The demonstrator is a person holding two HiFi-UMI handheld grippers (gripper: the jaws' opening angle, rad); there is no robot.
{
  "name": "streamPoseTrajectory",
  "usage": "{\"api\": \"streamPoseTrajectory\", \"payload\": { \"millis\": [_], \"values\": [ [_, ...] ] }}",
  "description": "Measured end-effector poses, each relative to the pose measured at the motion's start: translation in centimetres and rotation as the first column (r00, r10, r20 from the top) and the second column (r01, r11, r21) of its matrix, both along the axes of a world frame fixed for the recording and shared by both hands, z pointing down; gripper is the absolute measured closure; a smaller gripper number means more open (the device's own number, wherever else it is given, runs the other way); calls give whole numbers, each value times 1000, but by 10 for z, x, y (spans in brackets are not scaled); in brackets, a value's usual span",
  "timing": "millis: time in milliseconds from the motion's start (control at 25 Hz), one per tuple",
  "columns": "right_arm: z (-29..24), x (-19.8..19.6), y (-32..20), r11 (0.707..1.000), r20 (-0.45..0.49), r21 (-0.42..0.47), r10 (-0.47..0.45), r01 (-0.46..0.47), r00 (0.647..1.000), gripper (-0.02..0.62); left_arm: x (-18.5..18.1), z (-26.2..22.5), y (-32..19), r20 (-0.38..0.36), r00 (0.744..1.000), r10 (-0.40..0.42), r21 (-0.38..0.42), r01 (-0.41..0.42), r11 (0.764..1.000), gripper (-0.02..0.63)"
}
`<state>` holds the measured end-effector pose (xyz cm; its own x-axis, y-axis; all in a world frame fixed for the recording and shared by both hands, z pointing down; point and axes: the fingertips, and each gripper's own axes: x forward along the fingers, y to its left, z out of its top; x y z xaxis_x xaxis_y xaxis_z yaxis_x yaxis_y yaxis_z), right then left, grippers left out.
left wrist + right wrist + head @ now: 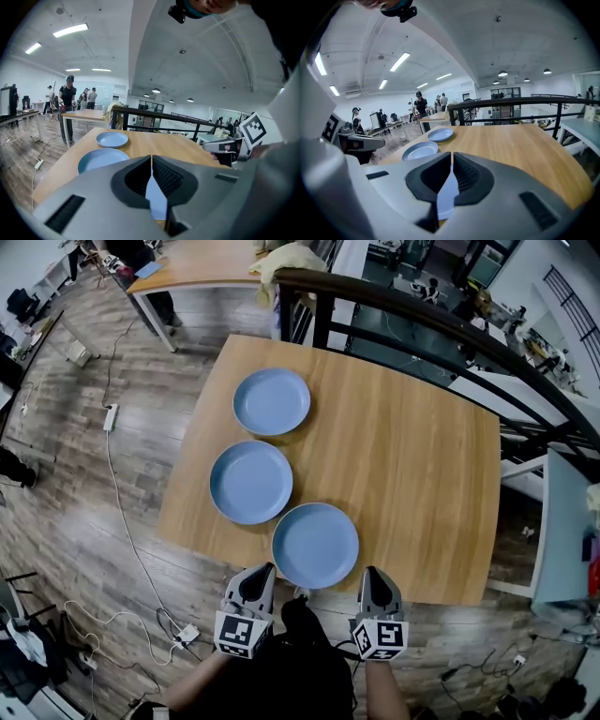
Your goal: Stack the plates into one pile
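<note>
In the left gripper view the left gripper (151, 158), its jaws pressed together, hides nearly all of the nearest blue plate (153, 197), leaving one thin sliver in the gap. The right gripper (452, 155), jaws also together, covers it likewise in the right gripper view. In the head view both forearms (192, 688) run off the bottom edge and the far wooden table (202, 263) off the top, while the people (69, 96) beyond are too small to make out.

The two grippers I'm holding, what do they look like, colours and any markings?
They match. The left gripper and the right gripper have light grey, smooth shells that taper toward the tips. Each carries a cube with black-and-white square markers at its rear end. Seen from the gripper views, the jaws have black ribbed pads set in rounded dark recesses.
</note>
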<state>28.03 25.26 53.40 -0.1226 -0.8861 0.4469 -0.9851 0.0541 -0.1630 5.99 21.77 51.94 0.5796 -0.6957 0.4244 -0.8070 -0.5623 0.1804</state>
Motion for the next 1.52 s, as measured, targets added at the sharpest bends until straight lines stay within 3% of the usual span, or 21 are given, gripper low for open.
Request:
{"api": "streamPoseTrajectory", "payload": {
  "millis": [280,440,760,960,1120,1520],
  "values": [
    [57,1,-2,992,40,-123,-2,7,999,560,1,52,-12,37,999,17,-90,-14,996,577],
    [84,6,-2,984,36,-179,1,5,999,560,0,88,-11,51,998,24,-184,-14,983,577],
    [127,7,1,966,59,-257,5,11,998,558,-7,140,-7,77,997,-10,-286,31,958,571],
    [149,9,1,955,65,-297,-3,22,998,547,-12,167,-4,81,995,-57,-359,83,930,468],
    [163,14,3,944,65,-330,1,21,998,489,-13,176,-1,85,994,-72,-382,99,919,466],
    [189,14,5,921,72,-390,8,20,997,486,-10,195,0,86,994,-63,-419,94,903,466]
  ]
}}
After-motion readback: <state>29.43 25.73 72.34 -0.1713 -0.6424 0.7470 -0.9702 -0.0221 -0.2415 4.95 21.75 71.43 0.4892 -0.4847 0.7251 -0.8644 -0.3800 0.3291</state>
